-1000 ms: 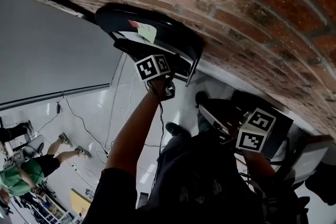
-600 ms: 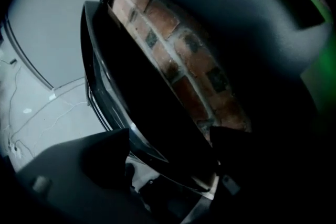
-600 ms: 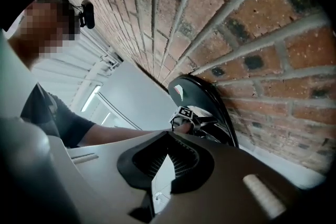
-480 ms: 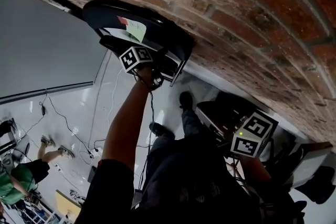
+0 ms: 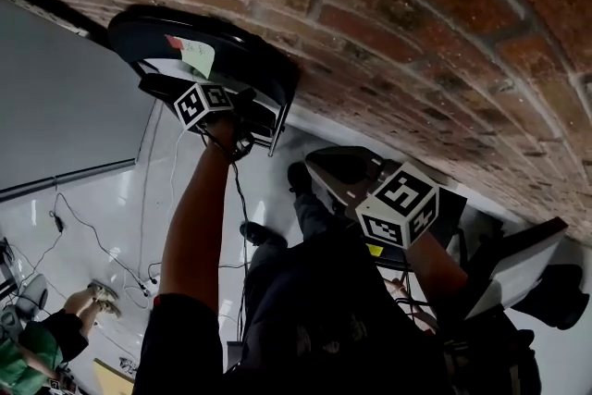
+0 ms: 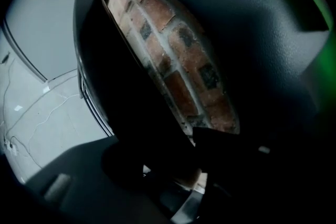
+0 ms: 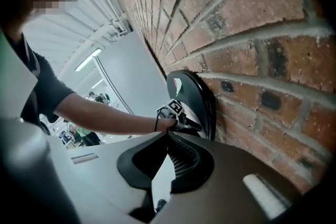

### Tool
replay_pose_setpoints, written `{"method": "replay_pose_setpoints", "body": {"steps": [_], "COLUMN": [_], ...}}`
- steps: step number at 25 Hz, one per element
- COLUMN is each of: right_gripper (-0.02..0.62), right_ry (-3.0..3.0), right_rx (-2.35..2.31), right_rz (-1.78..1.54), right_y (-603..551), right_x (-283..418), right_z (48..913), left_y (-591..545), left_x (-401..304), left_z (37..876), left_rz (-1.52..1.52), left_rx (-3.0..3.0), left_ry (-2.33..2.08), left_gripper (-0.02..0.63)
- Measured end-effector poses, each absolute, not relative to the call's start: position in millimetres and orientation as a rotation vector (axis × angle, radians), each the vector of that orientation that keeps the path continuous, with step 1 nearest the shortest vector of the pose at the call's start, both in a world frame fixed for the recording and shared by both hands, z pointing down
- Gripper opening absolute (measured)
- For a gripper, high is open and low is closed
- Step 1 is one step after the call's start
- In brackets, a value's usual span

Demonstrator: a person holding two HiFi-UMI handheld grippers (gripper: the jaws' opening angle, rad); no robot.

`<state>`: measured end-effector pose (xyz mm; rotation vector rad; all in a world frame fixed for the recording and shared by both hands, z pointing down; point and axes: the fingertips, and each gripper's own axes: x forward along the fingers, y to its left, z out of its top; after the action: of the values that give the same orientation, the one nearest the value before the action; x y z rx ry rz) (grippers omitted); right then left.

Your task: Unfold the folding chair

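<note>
The folded black folding chair (image 5: 231, 51) leans against the brick wall at the upper left of the head view, with a green and a red label on it. My left gripper (image 5: 248, 113) reaches up to its lower edge. In the left gripper view the chair's dark panel (image 6: 131, 102) runs down between the jaws of that gripper (image 6: 184, 176). The jaws are closing on it and it fills the gap. My right gripper (image 5: 344, 171) hangs lower right, apart from the chair, shut with nothing in it. The right gripper view shows that gripper (image 7: 167, 165), with the chair (image 7: 197, 97) and the left gripper (image 7: 190, 122) ahead of it.
The brick wall (image 5: 416, 23) runs across the top. A grey wall panel (image 5: 55, 106) meets a glossy white floor (image 5: 102, 217) with cables. A person in green (image 5: 37, 347) sits at the lower left. A black and white object (image 5: 518, 273) stands at the right.
The left gripper has stayed at the chair's lower edge, sunk slightly and rolled. The right gripper has moved up and left towards the chair and rolled.
</note>
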<state>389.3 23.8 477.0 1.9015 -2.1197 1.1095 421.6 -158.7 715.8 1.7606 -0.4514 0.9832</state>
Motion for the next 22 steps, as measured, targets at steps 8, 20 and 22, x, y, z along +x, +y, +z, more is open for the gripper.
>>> {"method": "replay_pose_setpoints", "body": {"steps": [8, 20, 22], "right_gripper": [0.167, 0.232, 0.232], "right_ry": [-1.937, -1.777, -1.765], "right_rx": [1.864, 1.811, 1.814], "right_rz": [1.0, 0.87, 0.838], "right_y": [16, -44, -49], "right_x": [417, 456, 459], "right_z": [506, 539, 535], "left_y": [-149, -140, -137], "left_x": [407, 384, 375], "left_z": [718, 707, 709], "left_rz": [1.012, 0.974, 0.991], "left_rx": [1.76, 1.756, 1.741], "left_ry": [-0.45, -0.418, -0.423], "left_gripper": [0.272, 0.272, 0.272]}}
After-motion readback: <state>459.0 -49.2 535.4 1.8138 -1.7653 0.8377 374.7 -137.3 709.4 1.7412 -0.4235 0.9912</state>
